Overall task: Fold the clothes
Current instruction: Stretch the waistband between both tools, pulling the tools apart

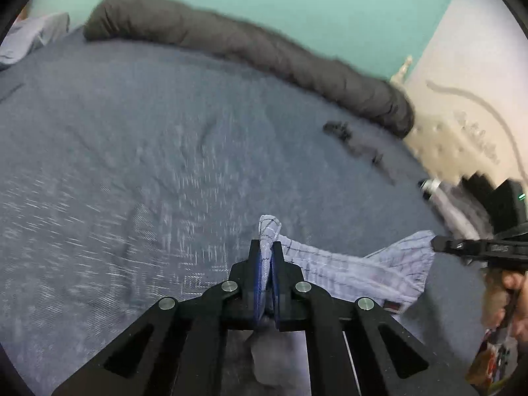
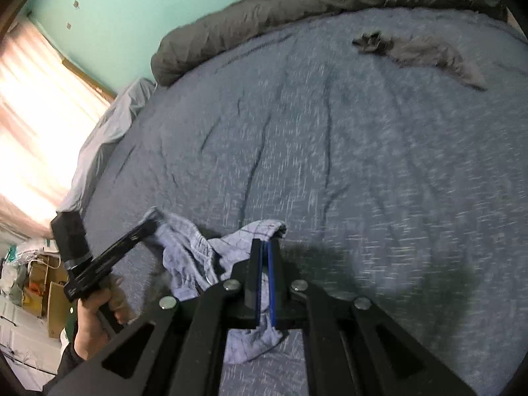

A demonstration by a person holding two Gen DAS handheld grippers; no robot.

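A light blue checked garment [image 1: 363, 267] hangs stretched between my two grippers above the blue bedspread [image 1: 148, 151]. My left gripper [image 1: 266, 247] is shut on one corner of it. My right gripper [image 2: 264, 246] is shut on the other corner, with cloth [image 2: 191, 250] sagging between them. In the left wrist view the right gripper [image 1: 437, 243] shows at the right, pinching the cloth. In the right wrist view the left gripper [image 2: 153, 222] shows at the left, held by a hand [image 2: 99, 310].
A rolled dark grey duvet [image 1: 247, 49] lies along the far side of the bed by the teal wall. A small dark grey garment [image 2: 422, 52] lies on the bedspread [image 2: 363, 165]. A bright curtained window [image 2: 36, 125] and cardboard boxes [image 2: 43, 283] stand off the bed's left.
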